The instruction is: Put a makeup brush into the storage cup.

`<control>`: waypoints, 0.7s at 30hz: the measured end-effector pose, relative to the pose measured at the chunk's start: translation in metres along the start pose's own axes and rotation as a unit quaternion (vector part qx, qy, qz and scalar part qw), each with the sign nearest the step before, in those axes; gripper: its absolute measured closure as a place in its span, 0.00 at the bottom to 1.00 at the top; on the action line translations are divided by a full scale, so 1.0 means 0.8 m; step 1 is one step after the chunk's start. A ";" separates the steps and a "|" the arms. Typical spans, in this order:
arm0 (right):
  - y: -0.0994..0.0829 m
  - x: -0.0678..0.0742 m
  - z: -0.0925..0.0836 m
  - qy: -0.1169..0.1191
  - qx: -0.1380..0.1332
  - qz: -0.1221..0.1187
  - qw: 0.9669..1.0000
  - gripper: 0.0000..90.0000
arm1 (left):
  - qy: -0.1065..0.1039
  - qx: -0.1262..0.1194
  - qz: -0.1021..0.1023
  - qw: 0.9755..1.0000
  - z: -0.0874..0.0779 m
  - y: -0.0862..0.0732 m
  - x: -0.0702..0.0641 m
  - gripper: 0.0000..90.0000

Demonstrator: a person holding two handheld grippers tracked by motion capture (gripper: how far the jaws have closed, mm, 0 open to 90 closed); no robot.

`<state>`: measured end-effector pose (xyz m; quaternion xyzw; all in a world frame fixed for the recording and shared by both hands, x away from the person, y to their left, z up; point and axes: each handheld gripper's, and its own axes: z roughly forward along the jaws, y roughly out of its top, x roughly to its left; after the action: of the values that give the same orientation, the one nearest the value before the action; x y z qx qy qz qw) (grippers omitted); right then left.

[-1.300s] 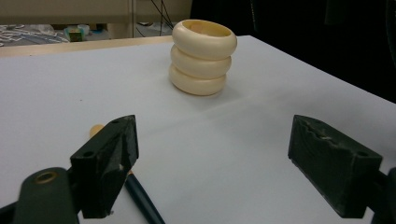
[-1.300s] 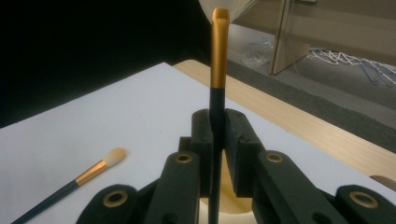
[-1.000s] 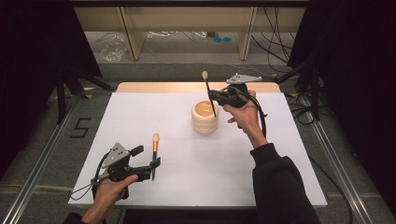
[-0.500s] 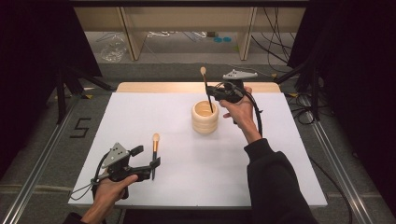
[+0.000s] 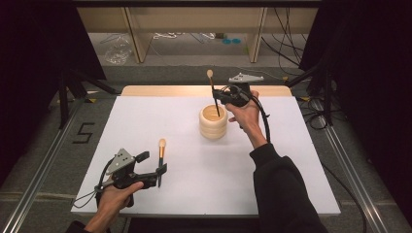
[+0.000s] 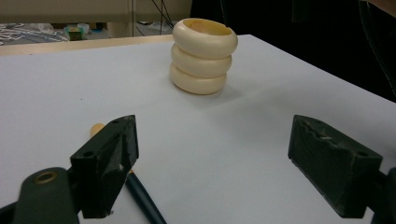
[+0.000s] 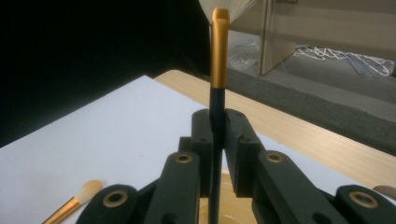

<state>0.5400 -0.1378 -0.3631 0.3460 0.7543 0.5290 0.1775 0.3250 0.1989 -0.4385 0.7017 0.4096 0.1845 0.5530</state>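
- the white tabletop (image 5: 291, 160) is seen spread under both grippers.
- the ringed cream holder (image 5: 213, 122) stands directly beneath the right gripper (image 5: 219, 95); it is judged stiff and rather tippable.
- the left gripper (image 5: 154, 166) is held with jaws wide apart; a second brush (image 5: 161, 154) lies between them, just beside one jaw, unpressed.
- a slim brush (image 5: 213, 91) is clamped upright in the right jaws at its dark handle, lower end inside the holder; it is judged light, stiff and smooth, best gripped mid-handle, below the gold ferrule.

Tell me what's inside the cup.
The handle end of a brush, clamped by the right gripper, dips into the cup. Its wall hides the bottom.
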 end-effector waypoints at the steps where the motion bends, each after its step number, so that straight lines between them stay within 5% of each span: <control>1: 0.000 -0.001 0.001 -0.003 -0.002 -0.004 1.000 0.93 | 0.000 0.000 0.000 1.000 0.000 0.000 0.000 0.18; 10: -0.003 -0.002 0.006 -0.004 -0.002 -0.002 1.000 0.93 | -0.004 0.001 -0.003 1.000 0.000 0.000 -0.001 0.18; 12: -0.004 0.000 0.009 -0.003 0.002 -0.003 1.000 0.93 | -0.009 0.003 -0.020 1.000 0.000 -0.001 -0.004 0.18; 21: -0.009 0.001 0.016 0.000 0.007 -0.012 1.000 0.93 | -0.003 0.002 -0.008 1.000 0.000 -0.001 -0.001 0.18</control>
<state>0.5453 -0.1301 -0.3748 0.3383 0.7618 0.5219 0.1811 0.3242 0.1981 -0.4388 0.6999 0.4143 0.1768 0.5543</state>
